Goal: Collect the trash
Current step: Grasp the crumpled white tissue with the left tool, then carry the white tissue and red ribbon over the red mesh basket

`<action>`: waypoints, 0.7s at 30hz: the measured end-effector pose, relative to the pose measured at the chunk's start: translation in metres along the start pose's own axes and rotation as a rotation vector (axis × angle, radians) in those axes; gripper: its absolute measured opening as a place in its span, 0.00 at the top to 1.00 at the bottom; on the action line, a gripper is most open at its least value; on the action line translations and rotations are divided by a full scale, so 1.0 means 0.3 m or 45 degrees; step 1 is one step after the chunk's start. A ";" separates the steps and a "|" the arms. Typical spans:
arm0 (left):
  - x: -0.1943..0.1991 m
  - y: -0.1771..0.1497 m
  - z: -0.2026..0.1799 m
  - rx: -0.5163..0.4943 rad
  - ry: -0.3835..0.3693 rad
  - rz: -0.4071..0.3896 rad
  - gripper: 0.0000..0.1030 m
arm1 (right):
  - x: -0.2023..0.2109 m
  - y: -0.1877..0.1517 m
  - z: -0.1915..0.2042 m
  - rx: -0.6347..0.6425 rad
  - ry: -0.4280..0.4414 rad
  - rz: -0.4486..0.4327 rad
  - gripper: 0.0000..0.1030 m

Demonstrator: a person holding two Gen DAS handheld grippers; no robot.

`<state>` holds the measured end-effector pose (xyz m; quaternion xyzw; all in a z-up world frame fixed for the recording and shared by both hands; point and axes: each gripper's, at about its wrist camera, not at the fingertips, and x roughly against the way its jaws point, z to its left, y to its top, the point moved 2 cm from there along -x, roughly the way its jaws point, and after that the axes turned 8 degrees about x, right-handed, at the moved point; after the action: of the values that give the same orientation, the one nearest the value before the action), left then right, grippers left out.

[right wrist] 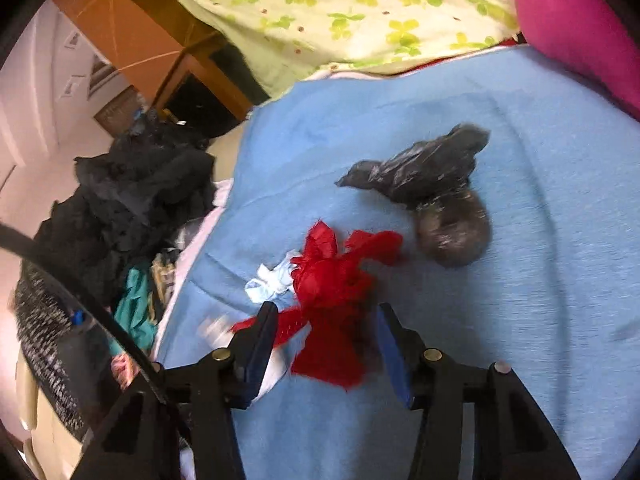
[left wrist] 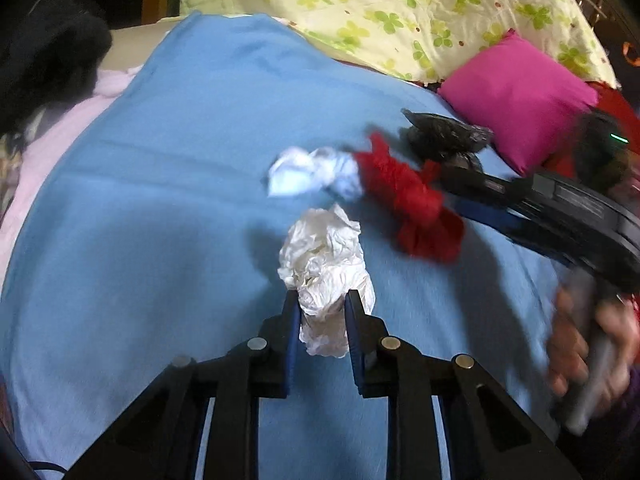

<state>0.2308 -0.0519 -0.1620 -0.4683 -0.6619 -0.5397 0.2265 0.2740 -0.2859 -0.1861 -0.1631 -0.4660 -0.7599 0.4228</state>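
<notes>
My left gripper [left wrist: 320, 300] is shut on a crumpled white paper wad [left wrist: 326, 268] and holds it over the blue blanket [left wrist: 180, 200]. Beyond it lie a white-blue paper wad [left wrist: 312, 172], a red fabric scrap [left wrist: 404, 196] and a black plastic bag [left wrist: 444, 136]. My right gripper [right wrist: 326, 316] is open, its fingers on either side of the red scrap [right wrist: 332, 292]. The white-blue wad [right wrist: 270, 282] lies just left of the scrap, the black bag [right wrist: 432, 192] beyond it. The right gripper also shows in the left wrist view [left wrist: 472, 184], reaching in from the right.
A pink cushion [left wrist: 516, 100] and a green-flowered quilt [left wrist: 400, 12] lie at the back. A pile of dark clothes [right wrist: 132, 200] sits off the blanket's left edge, with a wooden cabinet [right wrist: 132, 36] behind.
</notes>
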 end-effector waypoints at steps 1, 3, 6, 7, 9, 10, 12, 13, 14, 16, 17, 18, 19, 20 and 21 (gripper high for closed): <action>0.019 -0.014 0.013 -0.004 0.008 0.005 0.77 | -0.033 -0.002 0.004 -0.007 -0.009 0.019 0.47; 0.061 -0.050 0.044 0.000 0.019 0.018 0.77 | -0.092 -0.014 0.001 -0.012 -0.053 0.066 0.47; 0.116 -0.088 0.079 0.032 0.017 0.011 0.77 | -0.126 -0.027 0.033 0.106 -0.132 0.050 0.53; 0.114 -0.087 0.075 0.036 0.024 0.005 0.77 | -0.127 -0.030 0.044 0.142 -0.148 0.059 0.62; 0.136 -0.096 0.073 0.044 0.043 -0.022 0.77 | -0.117 -0.044 0.054 0.165 -0.148 0.063 0.72; 0.144 -0.099 0.071 0.048 0.043 -0.029 0.77 | -0.106 -0.050 0.059 0.182 -0.157 0.061 0.72; 0.165 -0.103 0.060 0.064 0.032 -0.046 0.77 | -0.069 -0.059 0.068 0.201 -0.156 0.047 0.73; 0.178 -0.108 0.056 0.067 0.028 -0.055 0.77 | -0.047 -0.064 0.071 0.202 -0.144 0.039 0.73; 0.193 -0.111 0.044 0.068 0.020 -0.066 0.77 | -0.019 -0.068 0.076 0.204 -0.131 0.025 0.73; 0.216 -0.115 0.027 0.066 0.008 -0.079 0.77 | 0.067 -0.080 0.095 0.217 -0.107 -0.019 0.73; 0.230 -0.118 0.012 0.065 0.001 -0.086 0.77 | 0.107 -0.087 0.102 0.224 -0.099 -0.039 0.73; 0.244 -0.120 -0.005 0.063 -0.004 -0.093 0.77 | 0.146 -0.095 0.109 0.229 -0.094 -0.059 0.73; 0.252 -0.122 -0.015 0.062 -0.007 -0.096 0.77 | 0.192 -0.103 0.118 0.233 -0.090 -0.085 0.73; 0.267 -0.125 -0.036 0.057 -0.011 -0.103 0.77 | 0.224 -0.107 0.126 0.237 -0.086 -0.106 0.73; 0.275 -0.125 -0.049 0.054 -0.012 -0.107 0.77 | 0.267 -0.113 0.133 0.244 -0.083 -0.134 0.73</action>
<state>0.1574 -0.0337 -0.1097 -0.4377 -0.6933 -0.5324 0.2105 0.1940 -0.2842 -0.1336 -0.1221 -0.5580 -0.7273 0.3806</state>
